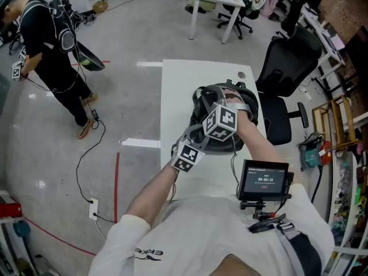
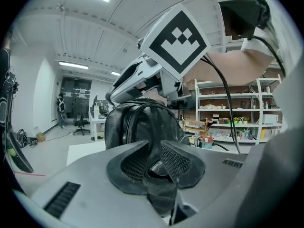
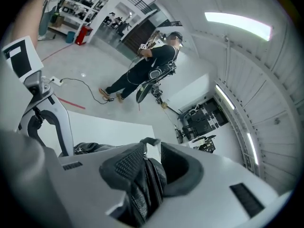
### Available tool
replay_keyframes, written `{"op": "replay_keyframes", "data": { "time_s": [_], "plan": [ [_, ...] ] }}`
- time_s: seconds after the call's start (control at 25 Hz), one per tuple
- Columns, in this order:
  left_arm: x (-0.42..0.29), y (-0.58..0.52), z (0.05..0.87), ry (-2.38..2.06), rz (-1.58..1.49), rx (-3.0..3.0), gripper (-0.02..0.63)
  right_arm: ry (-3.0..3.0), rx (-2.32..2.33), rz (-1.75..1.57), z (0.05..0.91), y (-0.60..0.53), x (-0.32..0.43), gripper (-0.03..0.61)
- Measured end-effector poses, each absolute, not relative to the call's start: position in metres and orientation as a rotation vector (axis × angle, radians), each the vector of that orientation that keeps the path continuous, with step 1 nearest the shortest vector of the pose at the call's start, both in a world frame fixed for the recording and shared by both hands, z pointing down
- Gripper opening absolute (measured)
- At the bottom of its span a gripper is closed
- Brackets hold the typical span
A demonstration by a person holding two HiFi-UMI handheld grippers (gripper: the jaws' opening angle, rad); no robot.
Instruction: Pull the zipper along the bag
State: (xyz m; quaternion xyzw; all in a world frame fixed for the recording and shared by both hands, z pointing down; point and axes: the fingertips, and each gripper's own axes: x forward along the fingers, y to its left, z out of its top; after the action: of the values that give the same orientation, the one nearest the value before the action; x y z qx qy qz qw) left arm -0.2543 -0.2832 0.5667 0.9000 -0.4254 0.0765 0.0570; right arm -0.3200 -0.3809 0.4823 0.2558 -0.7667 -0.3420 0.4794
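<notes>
While my left claw (image 2: 159, 167) is clamped on a fold of the bag (image 1: 201, 105) to steady it and my right claw (image 3: 151, 163) pinches the fabric at the zipper (image 3: 151, 175), the pull looks under way, though I can't read how much track is left. The bag sits by the counter's (image 1: 178, 85) right edge, close to a chair (image 1: 287, 68); bare room lies left and beyond
</notes>
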Motion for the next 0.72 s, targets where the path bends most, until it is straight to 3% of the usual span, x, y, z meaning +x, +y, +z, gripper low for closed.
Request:
{"op": "replay_keyframes", "data": {
  "time_s": [0.44,0.72],
  "plan": [
    [-0.253,-0.279,0.555,-1.352,0.262,2.726,0.077,-2.019,0.718,-0.777,0.466,-0.364,-0.293,0.095],
    [-0.256,-0.282,0.543,-1.533,0.203,2.613,0.077,-2.247,0.891,-0.557,0.451,-0.357,-0.234,0.094]
  ]
}}
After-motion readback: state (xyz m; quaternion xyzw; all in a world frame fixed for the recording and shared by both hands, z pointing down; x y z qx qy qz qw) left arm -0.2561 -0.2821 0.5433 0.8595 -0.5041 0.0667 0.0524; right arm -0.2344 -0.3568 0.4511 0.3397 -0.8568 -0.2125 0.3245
